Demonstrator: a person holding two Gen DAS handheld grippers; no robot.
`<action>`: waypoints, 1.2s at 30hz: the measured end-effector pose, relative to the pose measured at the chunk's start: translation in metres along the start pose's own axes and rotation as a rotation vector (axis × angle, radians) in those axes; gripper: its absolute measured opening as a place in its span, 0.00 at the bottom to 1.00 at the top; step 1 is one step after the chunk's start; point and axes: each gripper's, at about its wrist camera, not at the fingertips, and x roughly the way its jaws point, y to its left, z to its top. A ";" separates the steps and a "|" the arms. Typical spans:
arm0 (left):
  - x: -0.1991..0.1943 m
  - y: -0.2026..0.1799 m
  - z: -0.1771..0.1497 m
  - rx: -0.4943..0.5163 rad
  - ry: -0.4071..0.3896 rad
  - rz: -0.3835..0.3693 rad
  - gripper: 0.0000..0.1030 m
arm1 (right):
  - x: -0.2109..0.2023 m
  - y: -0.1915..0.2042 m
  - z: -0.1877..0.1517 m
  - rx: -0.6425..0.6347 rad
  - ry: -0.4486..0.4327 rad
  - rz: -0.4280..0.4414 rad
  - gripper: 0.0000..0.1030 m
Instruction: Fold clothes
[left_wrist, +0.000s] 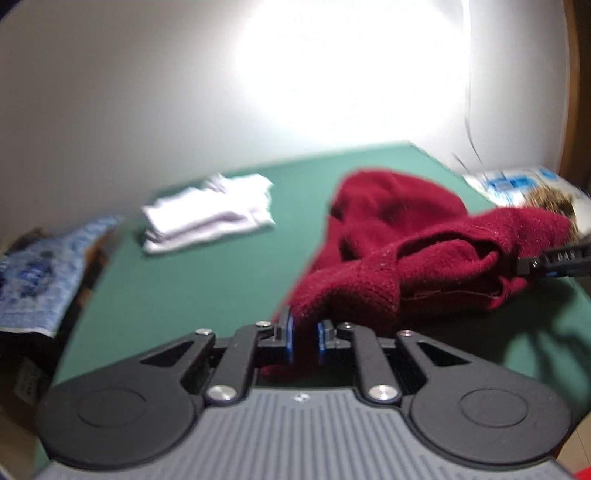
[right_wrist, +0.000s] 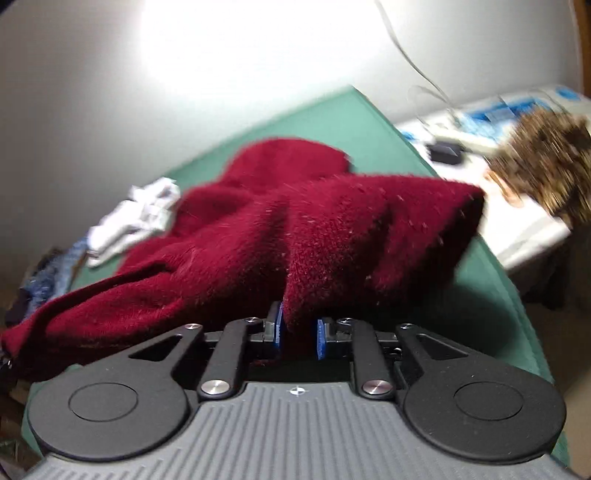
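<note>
On the left we hold the left gripper (left_wrist: 306, 341) angled down over the green counter (left_wrist: 192, 280), its jaws pinched narrow on a fold of the dark red sweater (left_wrist: 406, 236), which lies bunched on the counter's right half. Its view alone shows the right gripper's tip at the far right edge, biting the sweater there, and the folded white stack (left_wrist: 210, 214) plainly. The right gripper (right_wrist: 300, 338) also tilts down, jaws clamped on lifted red knit; its view alone shows a white side surface (right_wrist: 524, 236).
</note>
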 end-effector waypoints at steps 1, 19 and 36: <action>-0.008 0.008 0.005 -0.016 -0.019 0.008 0.14 | -0.007 0.009 0.005 -0.011 -0.030 0.033 0.16; -0.044 0.094 0.005 0.098 -0.094 -0.181 0.36 | -0.087 0.095 0.039 -0.064 -0.424 -0.043 0.10; 0.049 -0.069 -0.090 0.693 -0.133 -0.044 0.18 | -0.092 0.103 0.055 0.128 -0.540 -0.079 0.10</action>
